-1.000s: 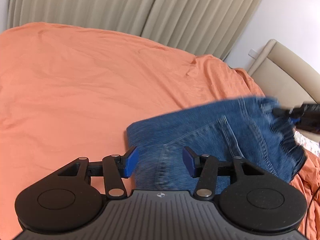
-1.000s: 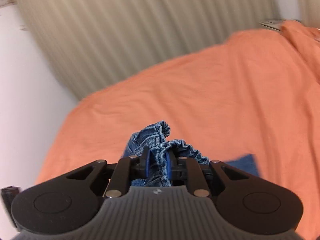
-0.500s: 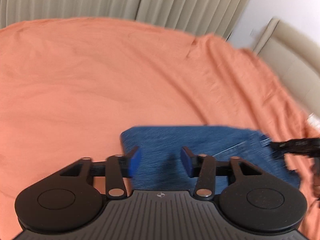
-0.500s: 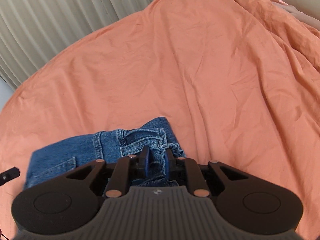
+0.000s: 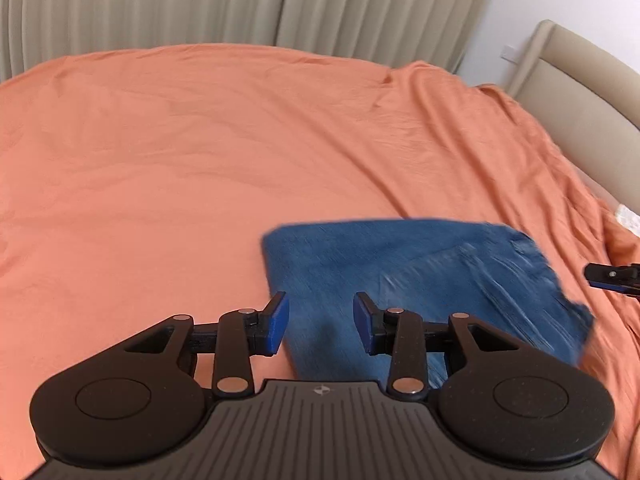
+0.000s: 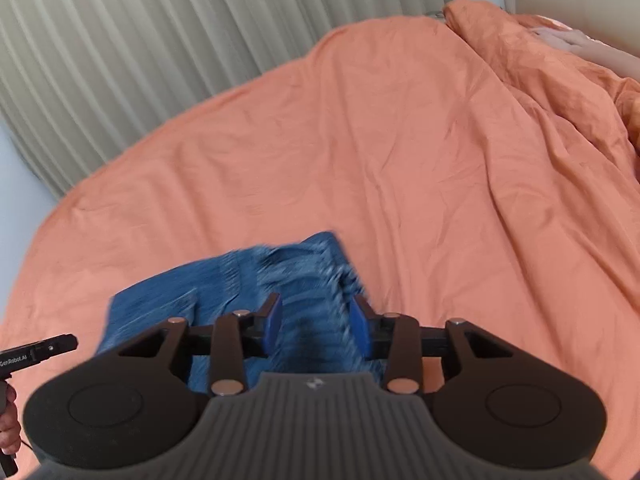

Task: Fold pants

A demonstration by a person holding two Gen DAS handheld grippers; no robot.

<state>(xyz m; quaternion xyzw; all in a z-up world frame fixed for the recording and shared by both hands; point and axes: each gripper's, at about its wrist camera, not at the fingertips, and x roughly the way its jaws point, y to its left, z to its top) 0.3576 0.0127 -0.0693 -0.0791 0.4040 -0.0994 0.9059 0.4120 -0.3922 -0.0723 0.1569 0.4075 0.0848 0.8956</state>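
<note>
The blue denim pants (image 5: 420, 276) lie folded into a compact rectangle on the orange bedsheet (image 5: 200, 152). My left gripper (image 5: 320, 322) is open and empty, hovering just above the pants' near left edge. In the right wrist view the pants (image 6: 240, 280) show their waistband end. My right gripper (image 6: 316, 328) is open and empty, just above that end. The right gripper's tip also shows at the right edge of the left wrist view (image 5: 612, 276). The left gripper's tip shows at the left edge of the right wrist view (image 6: 40, 352).
Beige curtains (image 5: 160, 4) hang behind the bed. A padded beige headboard (image 5: 580, 92) stands at the right. The orange sheet bunches into folds toward the headboard (image 6: 560, 92). A hand holding the left gripper's handle shows at the lower left (image 6: 8, 428).
My right gripper laid the pants' waistband end down on the folded stack, then opened and let go. The pants now lie flat. My left gripper stayed open and shifted a little left.
</note>
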